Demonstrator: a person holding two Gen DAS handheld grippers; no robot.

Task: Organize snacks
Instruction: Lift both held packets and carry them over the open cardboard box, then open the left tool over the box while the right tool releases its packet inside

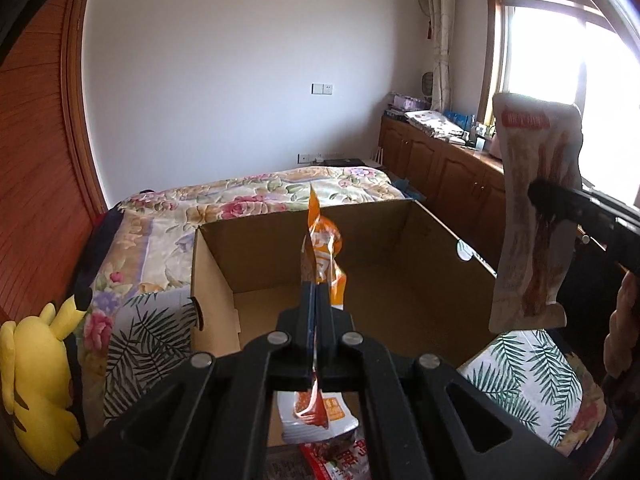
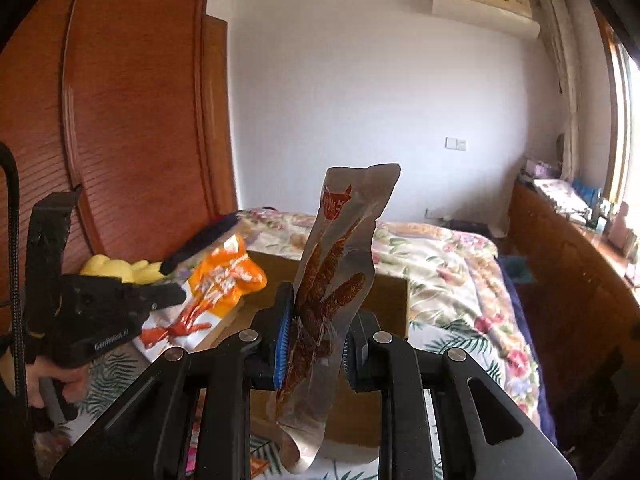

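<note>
My left gripper point(image 1: 316, 292) is shut on an orange and white snack packet point(image 1: 325, 256) and holds it edge-on above the open cardboard box point(image 1: 280, 256). It also shows in the right wrist view point(image 2: 218, 280), held by the left gripper point(image 2: 176, 294). My right gripper point(image 2: 316, 320) holds a long silver snack pouch with red-brown print point(image 2: 340, 248) upright over the box point(image 2: 394, 292); its jaws stand fairly wide, touching the pouch. In the left wrist view the pouch point(image 1: 532, 208) hangs at the right, over the box's right wall, in the right gripper point(image 1: 540, 196).
The box sits on a bed with a floral quilt point(image 1: 256, 196) and a palm-leaf cloth point(image 1: 152, 336). More snack packets point(image 1: 332, 452) lie below the left gripper. A yellow plush toy point(image 1: 36, 380) sits at the left. Wooden cabinets point(image 1: 440, 164) run along the right under the window.
</note>
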